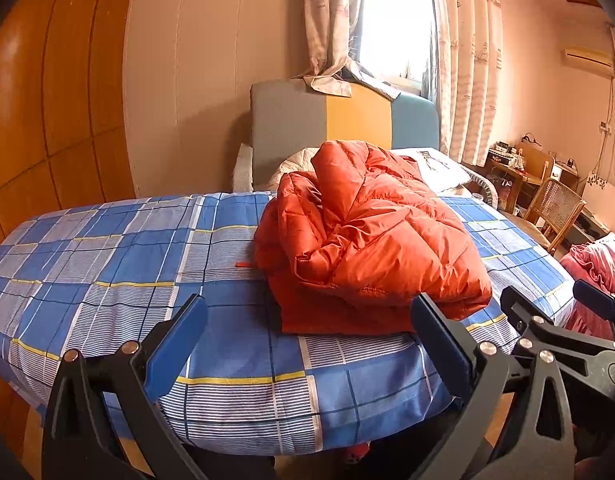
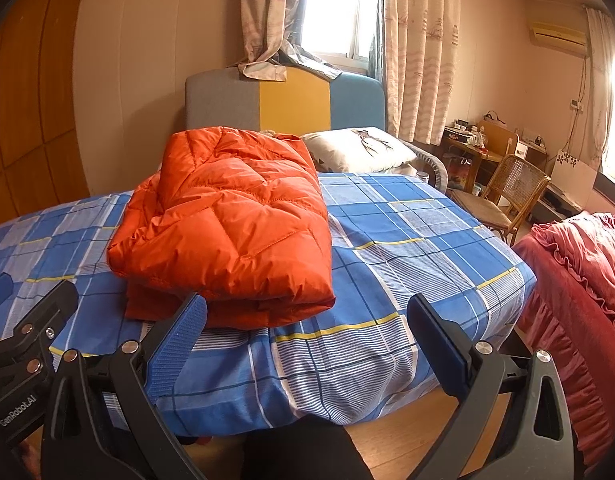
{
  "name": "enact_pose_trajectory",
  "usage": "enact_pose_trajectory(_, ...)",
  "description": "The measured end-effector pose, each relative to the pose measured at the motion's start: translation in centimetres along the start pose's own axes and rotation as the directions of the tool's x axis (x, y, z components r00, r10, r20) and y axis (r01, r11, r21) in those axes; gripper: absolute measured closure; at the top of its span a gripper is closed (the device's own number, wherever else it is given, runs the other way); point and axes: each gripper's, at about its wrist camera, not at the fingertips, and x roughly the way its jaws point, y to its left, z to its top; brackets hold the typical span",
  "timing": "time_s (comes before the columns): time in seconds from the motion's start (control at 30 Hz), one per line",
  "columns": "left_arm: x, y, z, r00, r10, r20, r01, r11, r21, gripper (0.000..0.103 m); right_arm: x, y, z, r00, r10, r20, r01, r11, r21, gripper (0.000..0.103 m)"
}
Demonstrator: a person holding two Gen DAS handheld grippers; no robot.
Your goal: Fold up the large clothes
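Observation:
An orange puffer jacket (image 1: 363, 236) (image 2: 235, 220) lies folded into a thick bundle on the blue plaid bed sheet (image 1: 107, 264) (image 2: 407, 232). My left gripper (image 1: 307, 344) is open, held back from the bed's near edge, just short of the jacket, with nothing between its blue pads. My right gripper (image 2: 307, 340) is open too, empty, with its left fingertip (image 2: 191, 320) in front of the jacket's near edge. In the left wrist view the right gripper (image 1: 555, 304) shows at the right; in the right wrist view the left gripper (image 2: 23, 304) shows at the far left.
A grey, yellow and blue headboard (image 2: 287, 100) and a white pillow (image 2: 359, 150) stand at the bed's far end under a curtained window (image 2: 335, 8). A wicker chair (image 2: 507, 196) and a cluttered desk (image 2: 475, 144) are at right. A red ruffled quilt (image 2: 579, 280) lies beside the bed.

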Motion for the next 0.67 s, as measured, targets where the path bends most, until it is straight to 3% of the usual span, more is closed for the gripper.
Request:
enact_pose_trajectory(0.33,0.3,-0.1,-0.4,1.0,0.014,-0.01,-0.013,1.0,0.012,0.002,0.3,0.2,-0.3,1.0,0.0,-0.016,0.0,1.0,-0.011,0.003)
enact_pose_trajectory(0.67,1.1,1.0,-0.7,0.999,0.026,-0.039,-0.028,0.999,-0.046,0.002,0.8,0.0,-0.3,1.0,0.008,-0.025,-0.008,1.0,-0.004,0.003)
